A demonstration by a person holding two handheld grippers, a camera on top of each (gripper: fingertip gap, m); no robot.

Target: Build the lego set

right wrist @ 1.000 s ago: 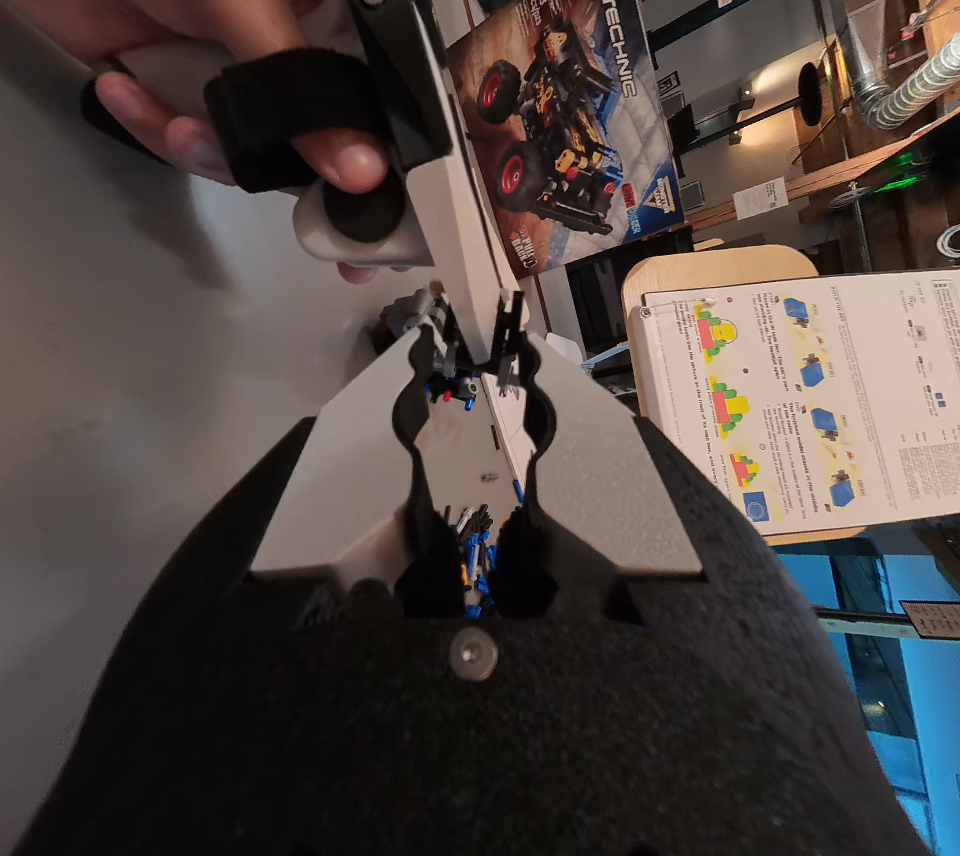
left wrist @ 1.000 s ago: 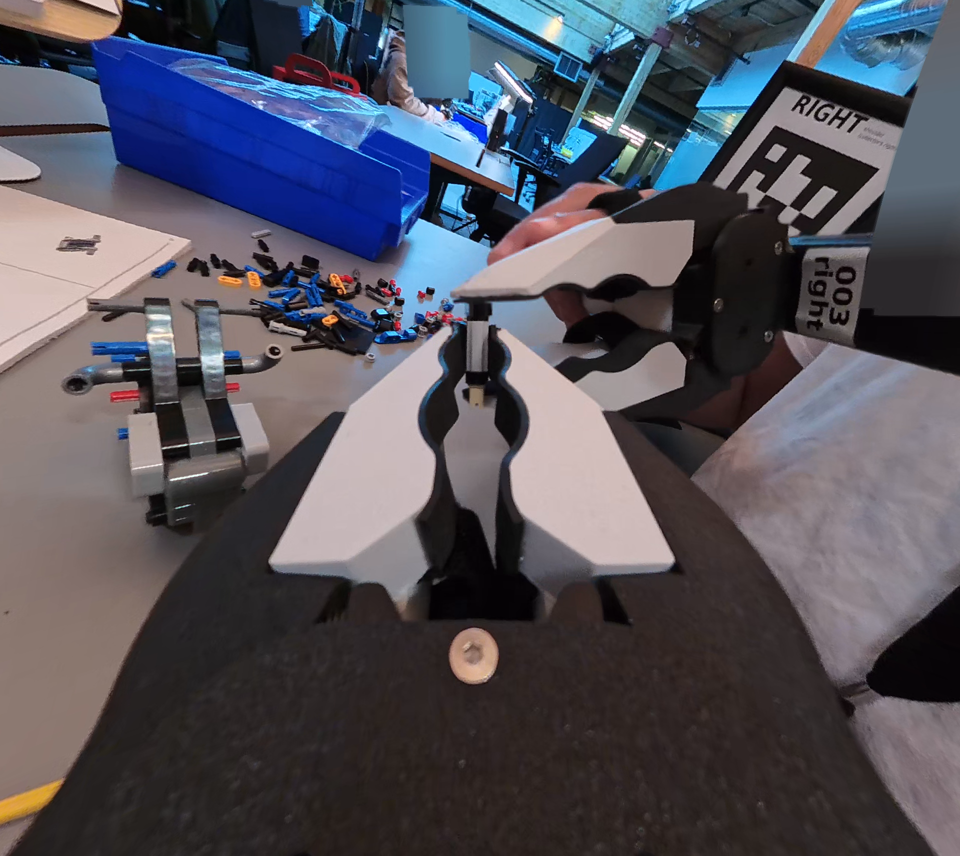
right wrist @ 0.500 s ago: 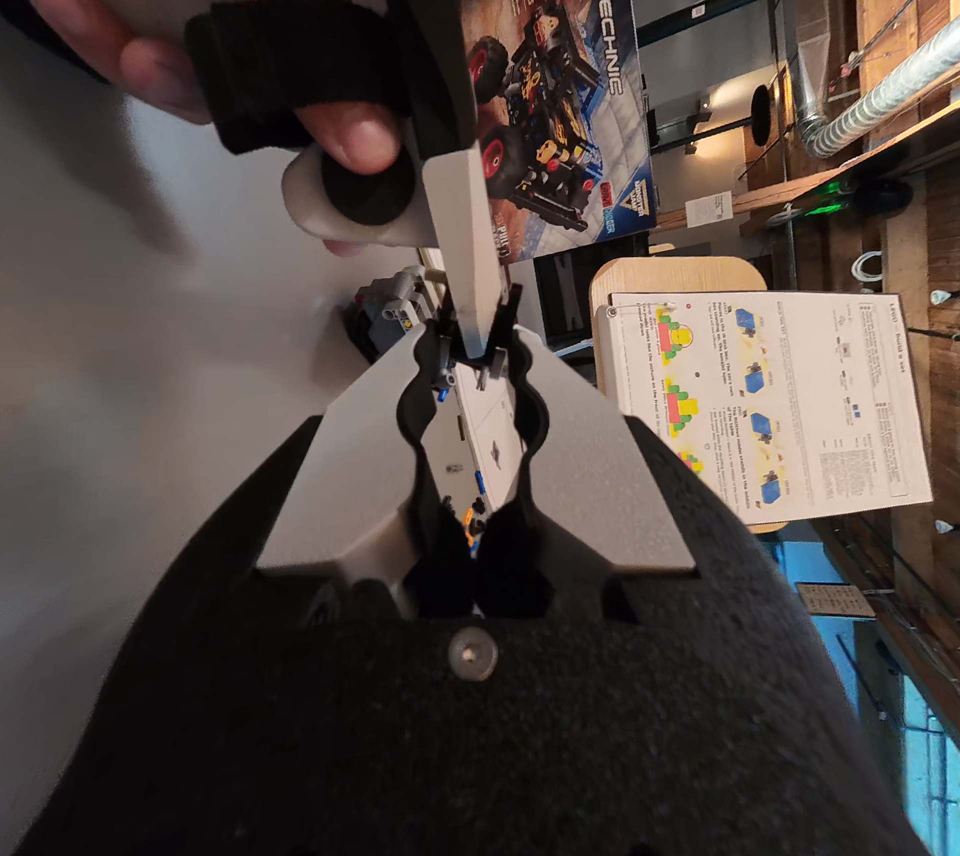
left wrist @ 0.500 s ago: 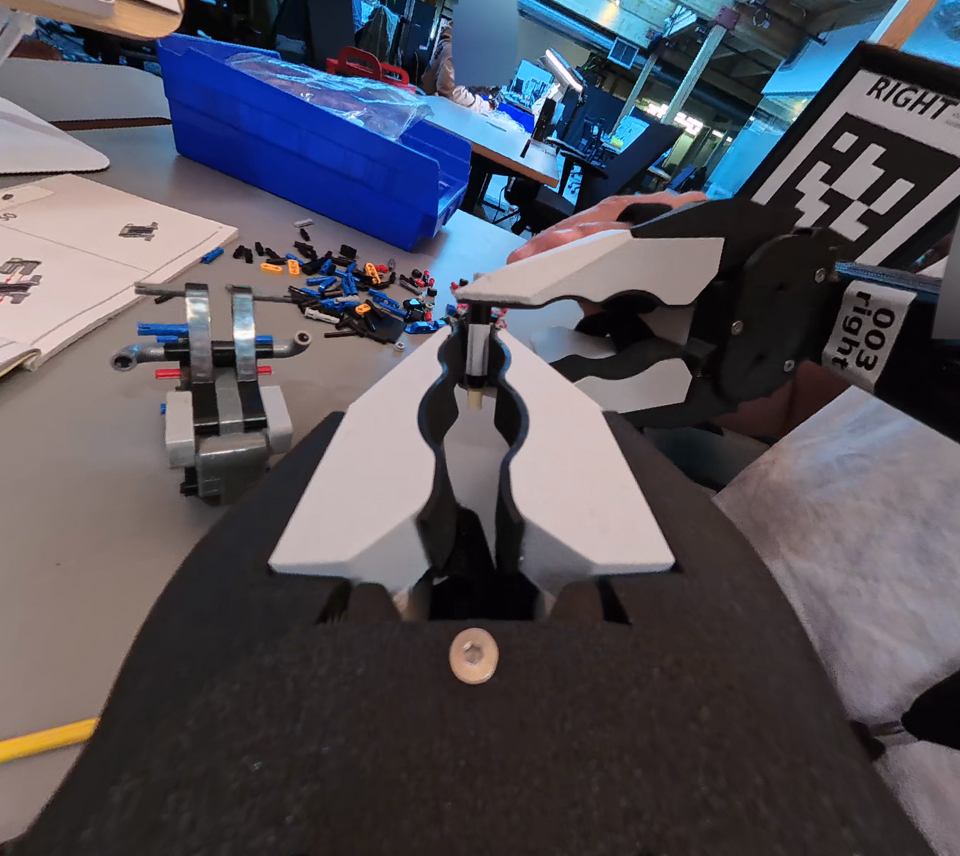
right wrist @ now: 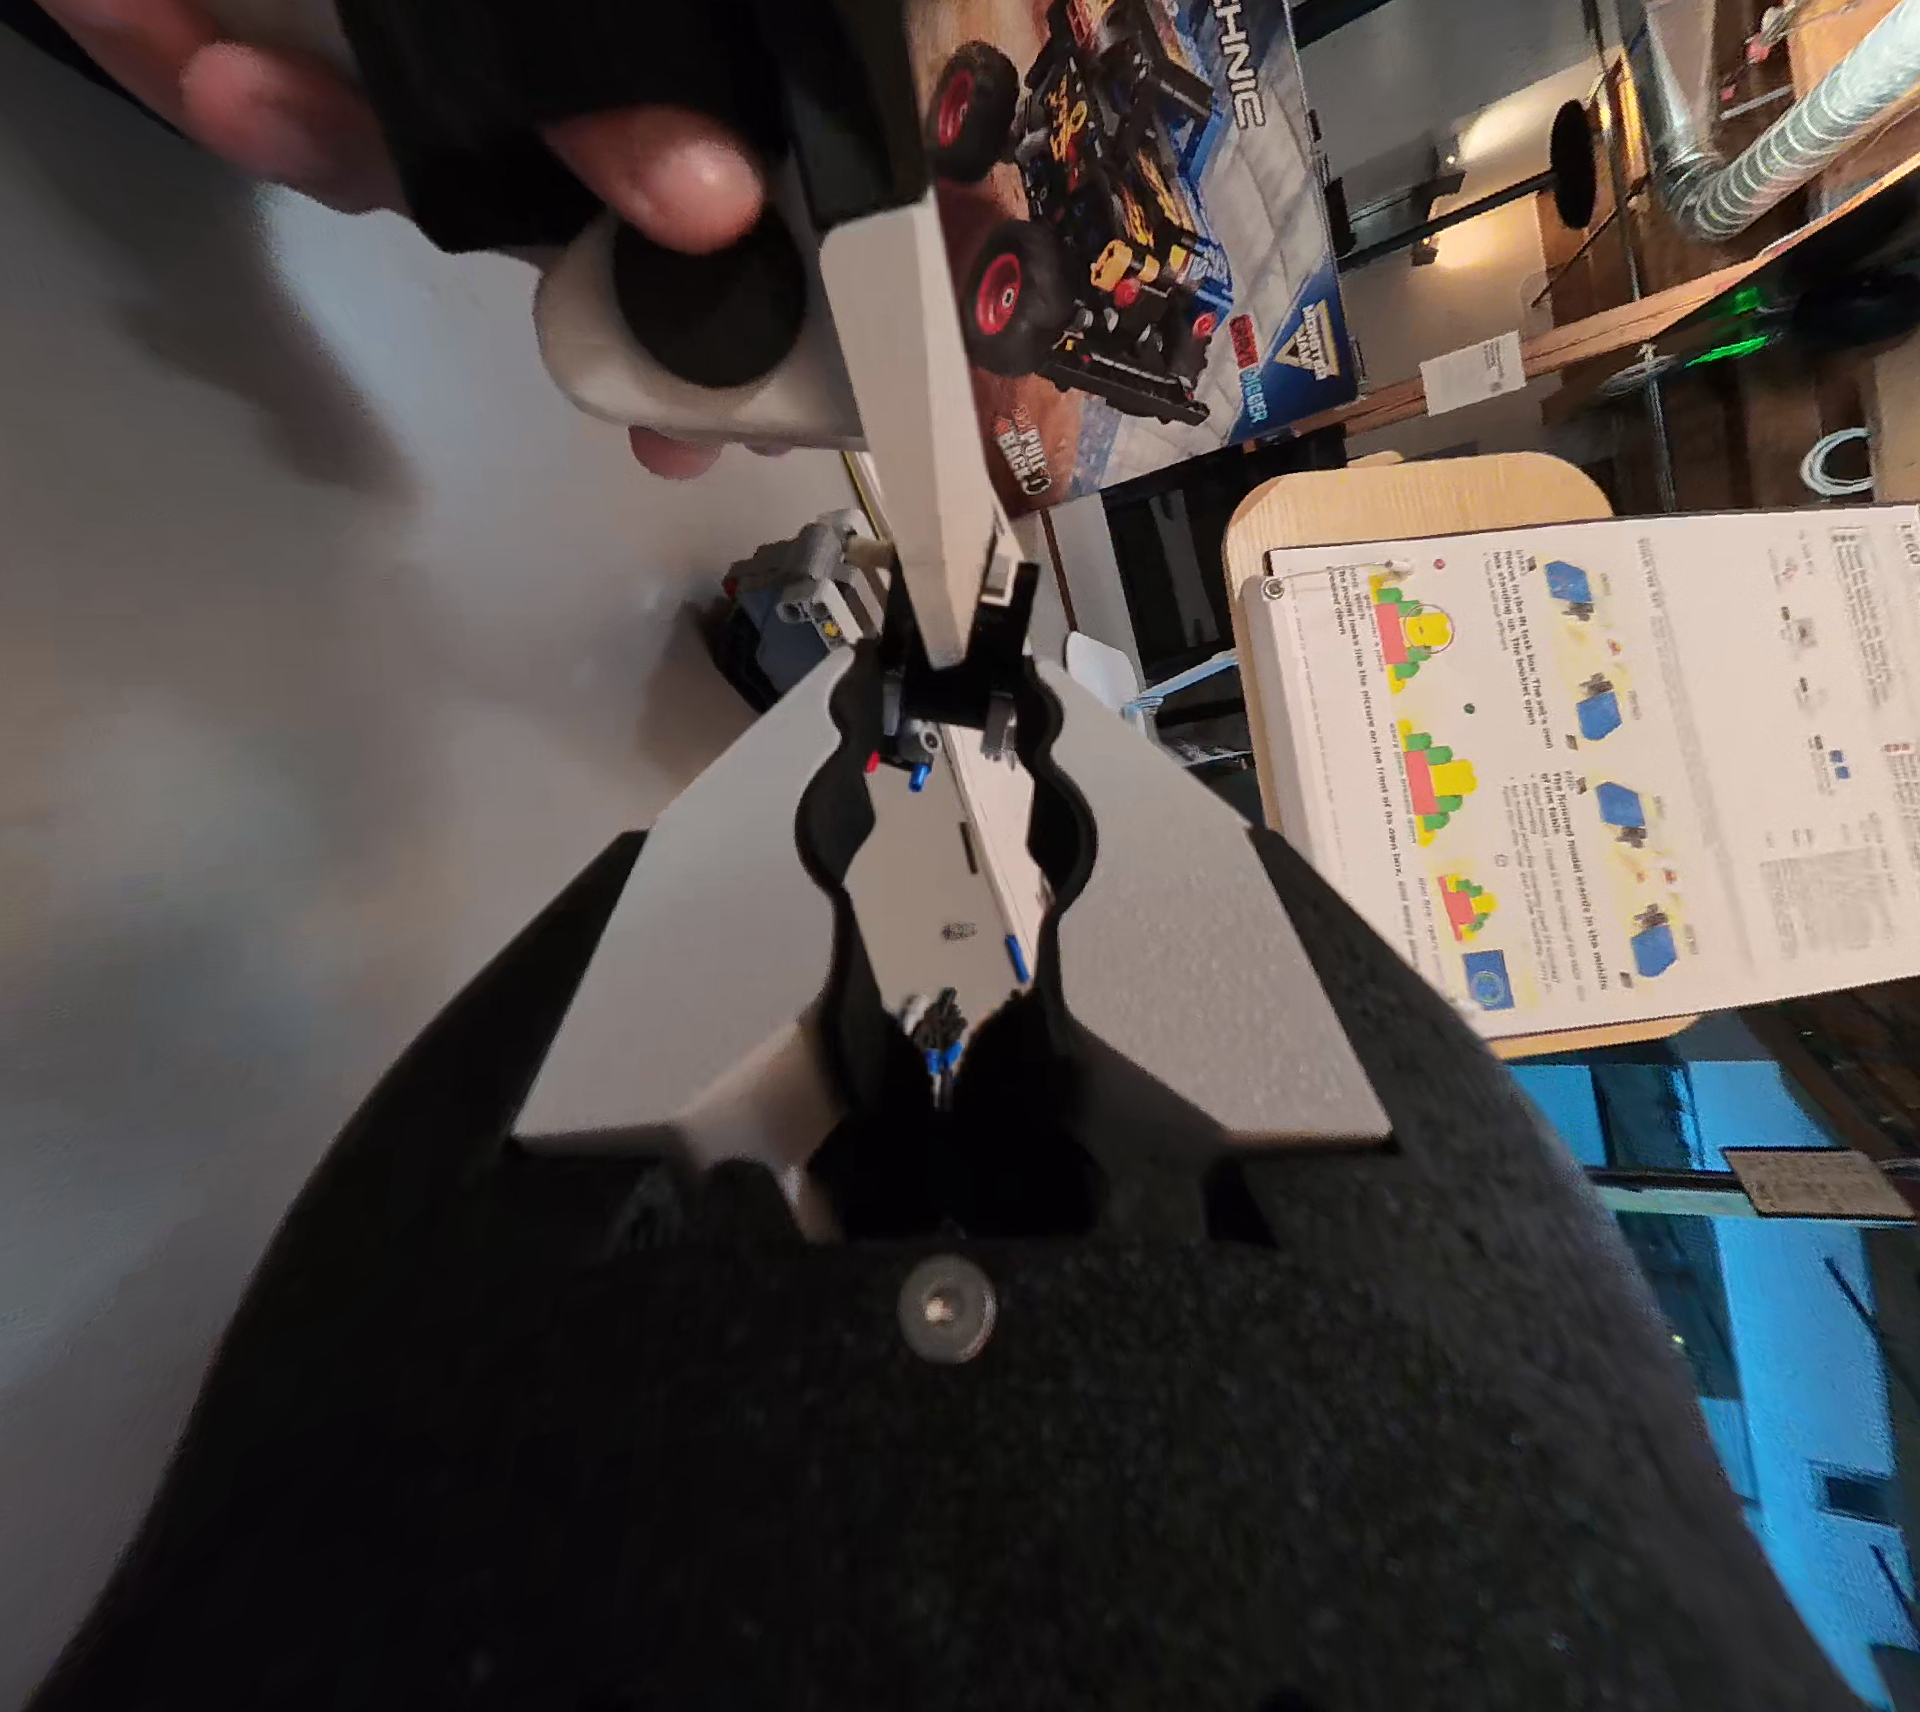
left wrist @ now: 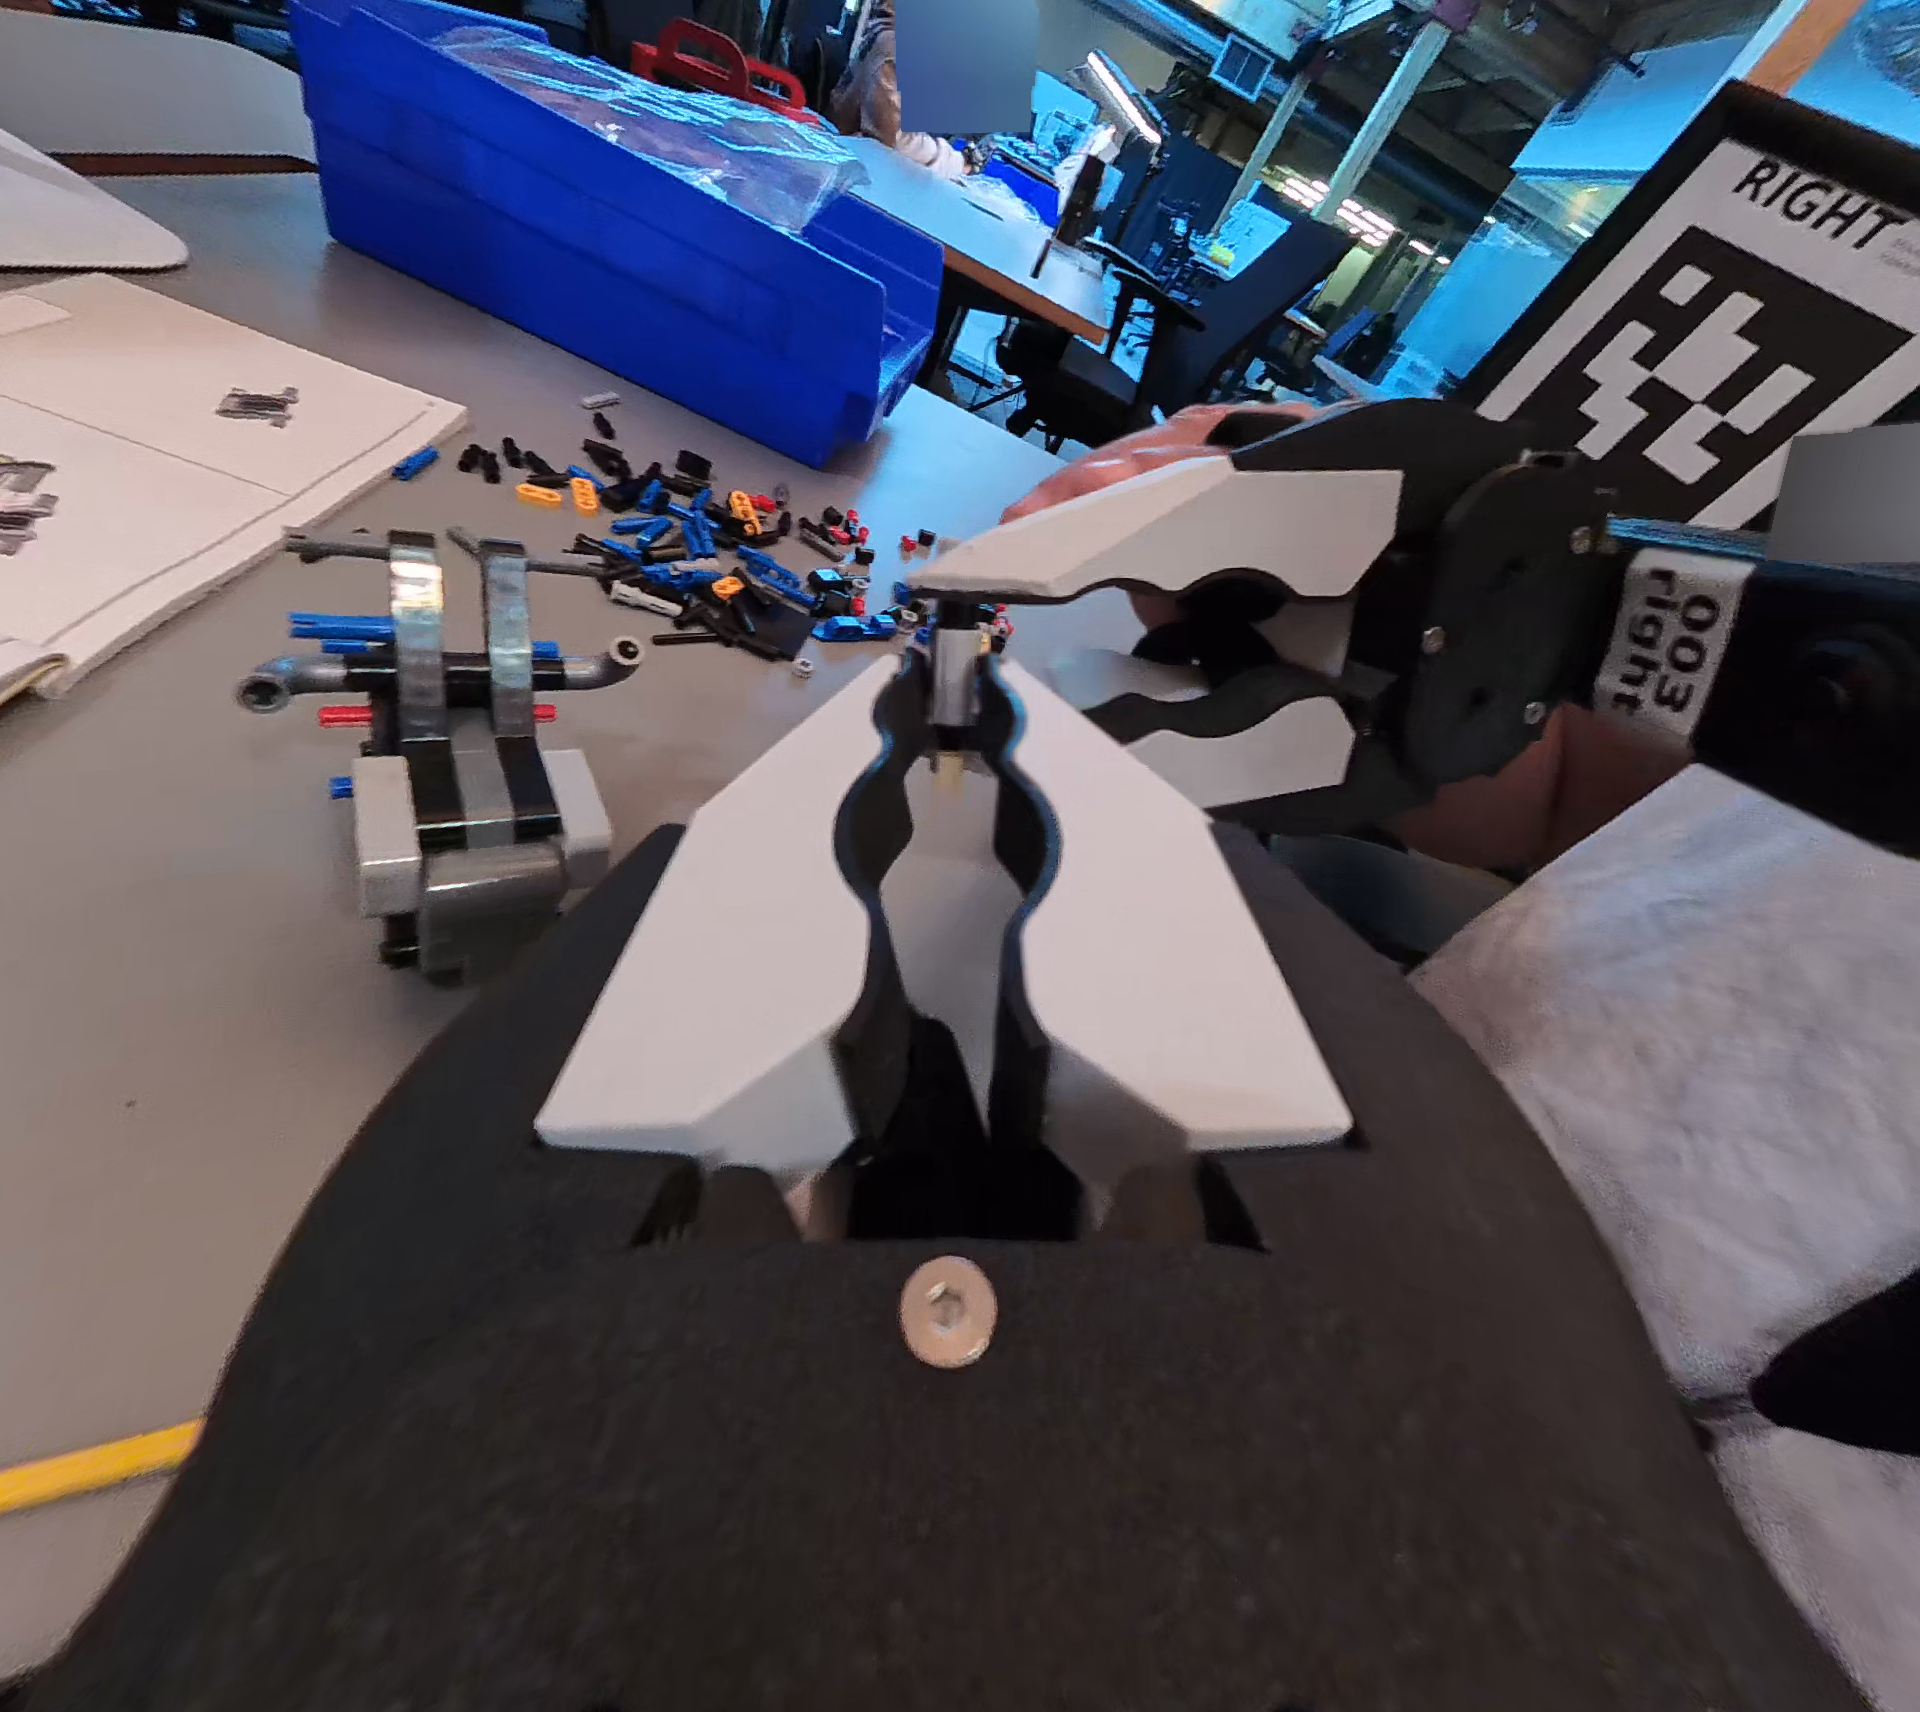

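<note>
My left gripper (left wrist: 956,706) is shut on a small grey piece (left wrist: 954,675) with a black pin on top and a tan pin below, held above the table. My right gripper (left wrist: 997,634) reaches in from the right, turned on its side. Its upper finger lies on the black pin and its lower fingertip is hidden behind my left finger. In the right wrist view my right gripper (right wrist: 954,686) is closed to a narrow gap around a black part at the tip of the left gripper's white finger (right wrist: 925,436). The partly built model (left wrist: 468,758) stands on the table to the left.
Loose small pieces (left wrist: 707,540) lie scattered in front of a blue bin (left wrist: 582,249). An open instruction booklet (left wrist: 156,457) lies at the far left. The set's box (right wrist: 1122,135) and a printed sheet on a wooden board (right wrist: 1590,758) stand behind. White fabric (left wrist: 1662,1039) is at the right. Only a small space, under 4 cm, lies between the two pairs of fingers.
Both grippers have stayed together at the small piece. My right gripper's jaws have narrowed a little around it. The left view has shifted, so the model sits further right in frame.
</note>
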